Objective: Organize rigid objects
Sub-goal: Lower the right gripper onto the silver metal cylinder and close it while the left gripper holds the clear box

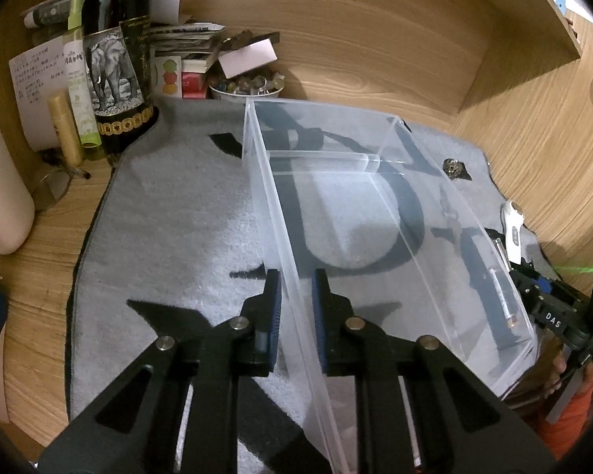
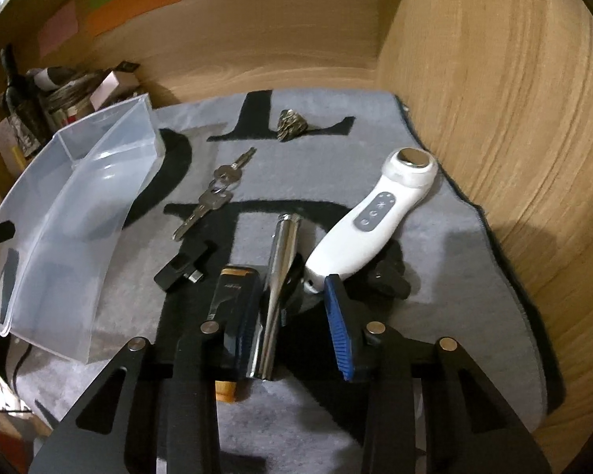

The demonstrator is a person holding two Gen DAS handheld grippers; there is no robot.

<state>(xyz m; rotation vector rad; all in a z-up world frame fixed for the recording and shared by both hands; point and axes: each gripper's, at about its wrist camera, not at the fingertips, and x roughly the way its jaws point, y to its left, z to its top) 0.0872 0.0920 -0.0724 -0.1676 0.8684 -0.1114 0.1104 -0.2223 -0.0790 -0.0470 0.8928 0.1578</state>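
Note:
A clear plastic box (image 1: 375,213) with a divider stands on a grey mat (image 1: 170,217). My left gripper (image 1: 296,288) straddles its near left wall with a small gap on each side. In the right wrist view the box (image 2: 67,213) is at the left. My right gripper (image 2: 288,300) is open, low over a chrome tube (image 2: 276,288) lying between its fingers. A black and gold lighter (image 2: 233,300) lies by the left finger, a white handheld device (image 2: 375,213) by the right one. Keys (image 2: 213,193), a black adapter (image 2: 182,268) and a metal lump (image 2: 292,124) lie further off.
A dark wine bottle (image 1: 116,59), spray bottles, papers, books and a bowl of small items (image 1: 245,87) crowd the back left. Wooden walls close in behind and on the right (image 2: 494,118). A small black clip (image 2: 387,276) lies under the white device.

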